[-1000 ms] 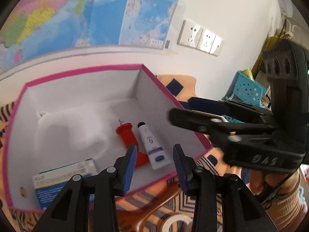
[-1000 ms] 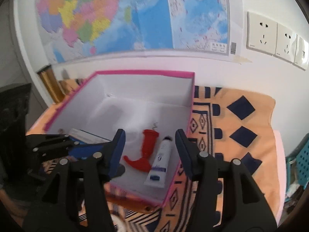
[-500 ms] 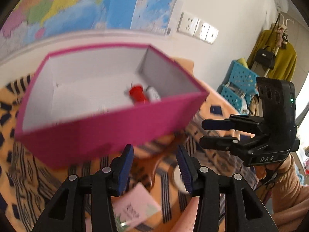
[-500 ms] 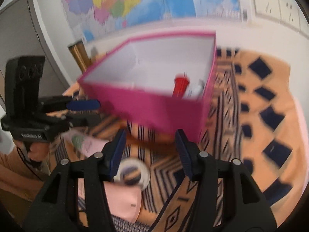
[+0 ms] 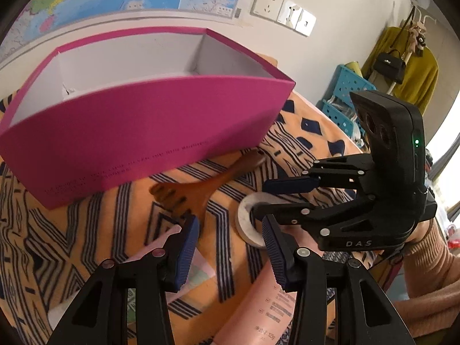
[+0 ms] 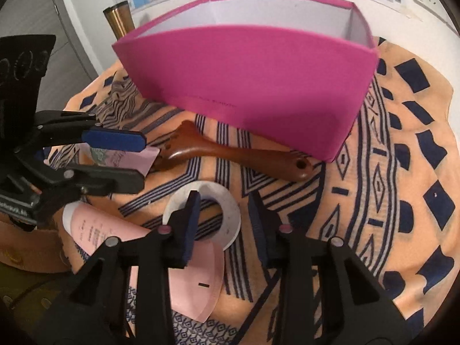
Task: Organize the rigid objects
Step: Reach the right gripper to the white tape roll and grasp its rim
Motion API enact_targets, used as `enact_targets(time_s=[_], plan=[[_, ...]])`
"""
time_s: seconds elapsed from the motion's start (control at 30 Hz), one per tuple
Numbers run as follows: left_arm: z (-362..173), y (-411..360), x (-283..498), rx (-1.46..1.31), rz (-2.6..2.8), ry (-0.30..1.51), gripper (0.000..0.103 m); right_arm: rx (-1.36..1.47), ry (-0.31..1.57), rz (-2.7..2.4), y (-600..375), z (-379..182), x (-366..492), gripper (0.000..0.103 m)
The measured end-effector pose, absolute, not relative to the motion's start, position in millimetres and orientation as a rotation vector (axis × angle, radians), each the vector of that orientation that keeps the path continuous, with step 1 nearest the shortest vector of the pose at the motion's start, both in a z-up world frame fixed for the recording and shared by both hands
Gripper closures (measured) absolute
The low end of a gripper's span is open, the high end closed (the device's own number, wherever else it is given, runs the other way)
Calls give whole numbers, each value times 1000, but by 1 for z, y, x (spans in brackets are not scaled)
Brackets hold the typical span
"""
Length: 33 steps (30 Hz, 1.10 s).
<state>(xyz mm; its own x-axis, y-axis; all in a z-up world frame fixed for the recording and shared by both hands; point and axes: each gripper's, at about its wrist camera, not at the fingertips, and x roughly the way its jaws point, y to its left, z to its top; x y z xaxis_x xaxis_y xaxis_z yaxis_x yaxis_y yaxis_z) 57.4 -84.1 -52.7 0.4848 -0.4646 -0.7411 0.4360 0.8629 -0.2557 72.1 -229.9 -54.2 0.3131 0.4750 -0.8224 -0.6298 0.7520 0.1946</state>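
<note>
White flat tape ring [image 6: 227,215] on counter, 6 o'clock of pink box [image 6: 250,77]; right claw [image 6: 224,221] spread, straddling rim. Left claw [image 5: 230,244] spread, empty. Pick step; next: pinch ring, lift.

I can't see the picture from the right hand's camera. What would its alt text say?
An open right tool hovers over a white tape ring on an orange patterned cloth. Behind lie a brown wooden comb and a big pink box; the open left tool is at left, above pink packets.

Both black hand-held grippers gape open: the left hand-held gripper [image 5: 230,247] level beside the right hand-held gripper [image 6: 222,224].
</note>
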Motion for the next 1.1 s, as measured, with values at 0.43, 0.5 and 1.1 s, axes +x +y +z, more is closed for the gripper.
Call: enact_targets(time_s=[0.43, 0.5, 1.1], plan=[[-58, -98, 56, -31, -585, 940, 56, -212, 979, 682, -229, -53, 70, 84], [-60, -101, 57, -28, -593, 943, 56, -193, 965, 673, -233, -49, 70, 84], [-52, -107, 69, -91, -636, 920, 64, -90, 867, 661, -248, -18, 66, 86]])
